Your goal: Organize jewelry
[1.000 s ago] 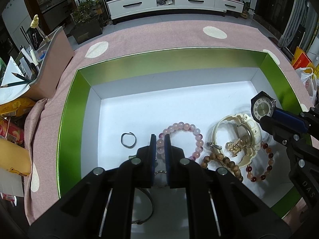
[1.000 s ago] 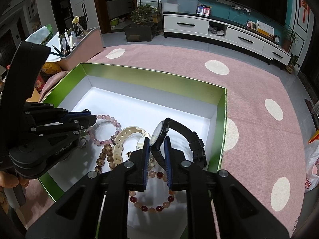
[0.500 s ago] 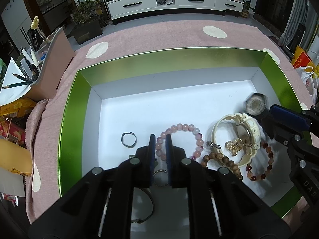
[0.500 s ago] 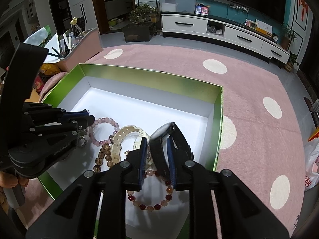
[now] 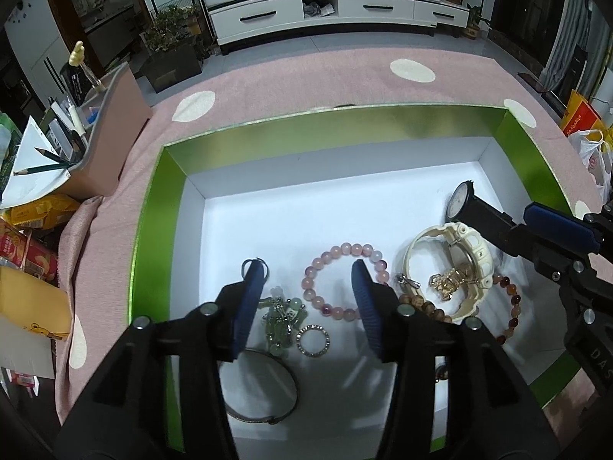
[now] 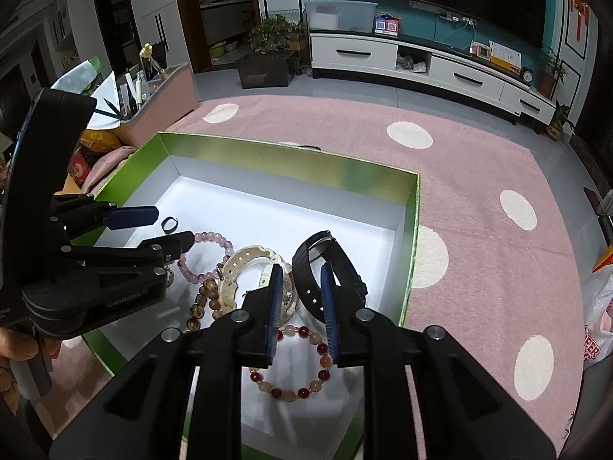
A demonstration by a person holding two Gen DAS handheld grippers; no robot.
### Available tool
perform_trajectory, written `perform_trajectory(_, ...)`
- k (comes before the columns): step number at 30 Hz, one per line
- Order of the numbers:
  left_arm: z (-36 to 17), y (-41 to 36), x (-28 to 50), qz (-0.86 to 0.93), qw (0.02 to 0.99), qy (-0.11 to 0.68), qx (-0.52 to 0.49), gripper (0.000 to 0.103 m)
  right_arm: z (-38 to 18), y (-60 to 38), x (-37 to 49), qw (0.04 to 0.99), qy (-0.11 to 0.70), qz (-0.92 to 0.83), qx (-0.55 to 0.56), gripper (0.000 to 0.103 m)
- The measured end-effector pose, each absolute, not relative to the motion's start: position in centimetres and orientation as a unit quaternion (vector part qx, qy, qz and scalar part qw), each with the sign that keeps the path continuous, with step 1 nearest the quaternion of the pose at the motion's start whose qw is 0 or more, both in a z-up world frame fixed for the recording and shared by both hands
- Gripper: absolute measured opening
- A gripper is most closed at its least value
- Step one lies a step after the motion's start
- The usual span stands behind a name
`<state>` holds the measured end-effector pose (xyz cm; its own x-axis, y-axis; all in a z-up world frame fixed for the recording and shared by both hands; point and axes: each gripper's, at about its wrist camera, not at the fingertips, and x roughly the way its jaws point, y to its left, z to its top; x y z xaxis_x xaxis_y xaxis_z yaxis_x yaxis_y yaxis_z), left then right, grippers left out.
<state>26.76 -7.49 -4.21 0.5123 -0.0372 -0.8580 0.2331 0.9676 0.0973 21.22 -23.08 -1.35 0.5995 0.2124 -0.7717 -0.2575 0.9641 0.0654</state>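
Note:
A green box (image 5: 153, 207) with a white floor holds jewelry. My left gripper (image 5: 308, 280) is open over a green bead charm (image 5: 283, 320) and a sparkly ring (image 5: 313, 341), with a pink bead bracelet (image 5: 341, 281) between its fingers. My right gripper (image 6: 299, 280) is open around the strap of a black watch (image 6: 329, 264), which rests on the box floor by a cream watch (image 6: 253, 268). The black watch also shows in the left wrist view (image 5: 465, 205). A red bead bracelet (image 6: 291, 364), a wooden bead bracelet (image 6: 205, 299) and a small dark ring (image 6: 169, 224) lie nearby.
The box sits on a pink cloth with white dots (image 6: 479, 230). A pink organizer with pencils and papers (image 5: 95, 145) stands at the left, with snack packets (image 5: 27, 257) below it. A silver bangle (image 5: 264, 410) lies near the box's front.
My left gripper has opened and left the green charm and sparkly ring on the box floor. My right gripper has lowered the black watch into the box and opened.

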Motion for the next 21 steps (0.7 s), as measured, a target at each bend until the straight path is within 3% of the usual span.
perform_trajectory(5,-3.3,-7.6,26.3,-0.074,0.868,0.480,0.104,0.063,-0.7,-23.3,20.5,0.896,0.423,0.131,-0.024,0.024)
perform_trajectory(9,-2.5,-7.4,25.8,-0.071,0.873,0.472,0.103,0.077,-0.2,-23.5,20.0,0.899,0.419,0.127,-0.019,0.037)
perform_trajectory(21,1.5,-6.1,22.8,-0.060,0.891,0.440,0.096,0.097,3.4,-24.0,17.6,0.913,0.394,0.109,-0.005,0.073)
